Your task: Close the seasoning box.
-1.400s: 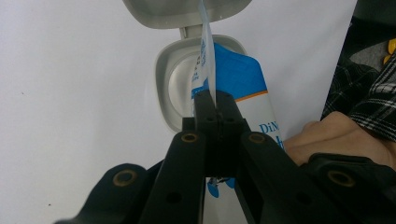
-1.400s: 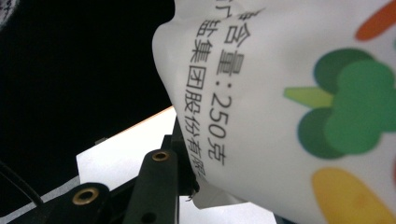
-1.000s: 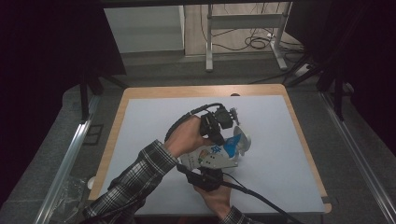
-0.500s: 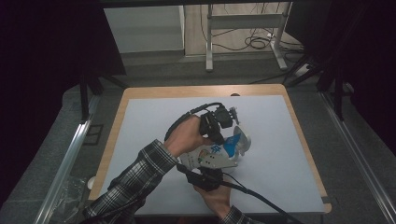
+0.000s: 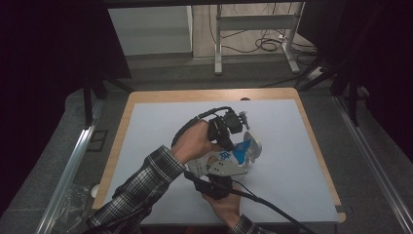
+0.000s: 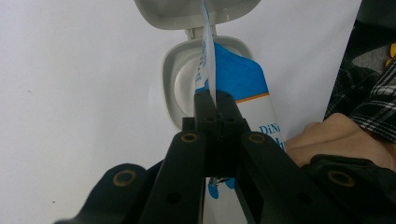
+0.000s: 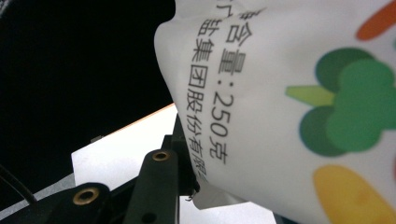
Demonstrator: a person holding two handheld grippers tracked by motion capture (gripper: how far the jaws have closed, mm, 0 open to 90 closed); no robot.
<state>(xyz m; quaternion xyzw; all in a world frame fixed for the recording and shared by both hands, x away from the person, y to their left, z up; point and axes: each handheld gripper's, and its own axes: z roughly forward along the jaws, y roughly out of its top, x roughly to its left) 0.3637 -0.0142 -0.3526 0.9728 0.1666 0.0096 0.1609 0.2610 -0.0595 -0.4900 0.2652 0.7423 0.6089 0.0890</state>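
Pouch held between two hand-held grippers near the middle of the counter.

The left hand-held gripper (image 5: 237,127) comes in from the left above the white-and-blue pouch (image 5: 226,161); its jaws are pressed together, pinching a thin blue-and-white strip (image 6: 207,65) that rises from the pouch's top, next to the grey flip cap (image 6: 187,9), which stands open. The pouch lies just toward the near edge from the counter's (image 5: 292,146) middle, spout end toward the right edge. The right hand-held gripper (image 5: 214,183) sits at the pouch's near side; its jaws stand partly spread, closed on the printed pouch body (image 7: 280,116).
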